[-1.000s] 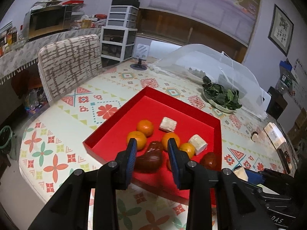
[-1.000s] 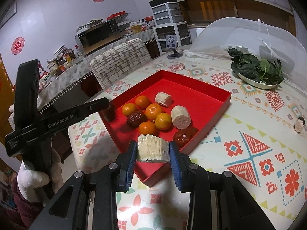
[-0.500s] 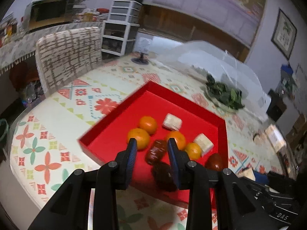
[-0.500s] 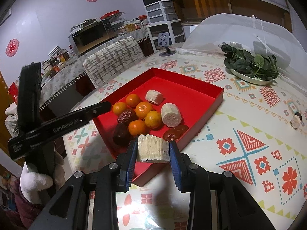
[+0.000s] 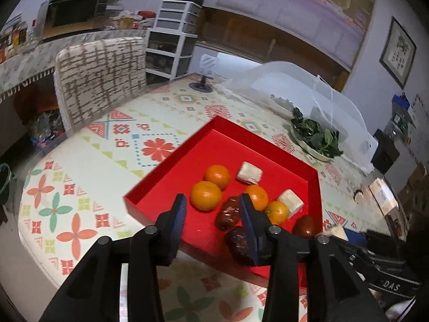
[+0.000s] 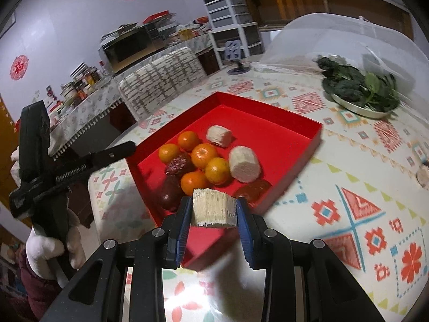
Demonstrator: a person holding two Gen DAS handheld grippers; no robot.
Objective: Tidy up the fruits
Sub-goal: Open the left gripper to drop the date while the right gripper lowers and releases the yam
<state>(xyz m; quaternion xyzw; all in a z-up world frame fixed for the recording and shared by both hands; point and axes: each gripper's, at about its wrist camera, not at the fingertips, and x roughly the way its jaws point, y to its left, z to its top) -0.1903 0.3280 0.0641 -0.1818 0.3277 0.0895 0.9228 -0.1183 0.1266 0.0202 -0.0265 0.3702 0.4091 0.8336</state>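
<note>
A red tray (image 5: 268, 150) (image 6: 305, 126) on the patterned table holds several oranges (image 5: 206, 195) (image 6: 203, 155), white sugarcane pieces (image 5: 250, 172) (image 6: 244, 164) and dark red fruits (image 5: 228, 213) (image 6: 178, 164). My left gripper (image 5: 211, 224) is open and empty above the tray's near edge; a dark red fruit (image 5: 237, 244) lies just right of it. My right gripper (image 6: 214, 214) is shut on a pale sugarcane piece (image 6: 214, 208), held above the tray's near corner. The left gripper shows in the right wrist view (image 6: 67, 166).
A plate of green leaves (image 5: 316, 136) (image 6: 359, 91) and a clear mesh food cover (image 5: 295, 86) stand behind the tray. A patterned chair (image 5: 99, 75) is at the table's left edge. A small white piece (image 6: 423, 175) lies at the right.
My left gripper let go of the dark red fruit, which now lies in the tray, and pulled back left and up, open. My right gripper moved slightly nearer the tray with the sugarcane piece.
</note>
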